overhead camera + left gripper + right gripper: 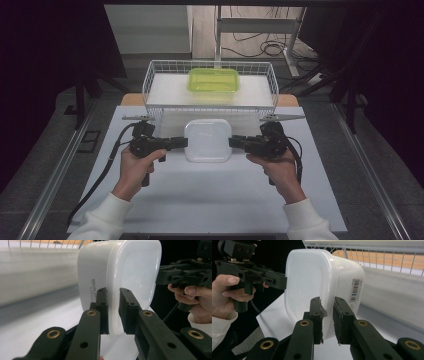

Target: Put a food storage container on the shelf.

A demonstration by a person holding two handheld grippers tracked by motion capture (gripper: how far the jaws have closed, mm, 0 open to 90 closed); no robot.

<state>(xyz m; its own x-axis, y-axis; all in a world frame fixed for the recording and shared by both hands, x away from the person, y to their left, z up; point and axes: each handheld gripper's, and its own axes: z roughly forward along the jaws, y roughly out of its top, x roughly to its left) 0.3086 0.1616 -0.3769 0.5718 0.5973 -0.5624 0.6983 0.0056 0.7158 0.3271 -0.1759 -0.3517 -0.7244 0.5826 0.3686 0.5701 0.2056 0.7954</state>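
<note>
Pinching opposite rims of the white tub (208, 140): left gripper (176, 143) and right gripper (237, 142) fingers each clamped on an edge. Tub sits between them above the surface (210, 200), just before the wire basket (150, 85) with the green tub (213, 80)

A green container (213, 80) sits in a white wire basket (150, 82) beyond the white table (210, 200).

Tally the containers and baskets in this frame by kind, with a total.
White plastic container, held by both grippers: 1
Green container, in the basket: 1
White wire basket: 1
Total: 3
</note>
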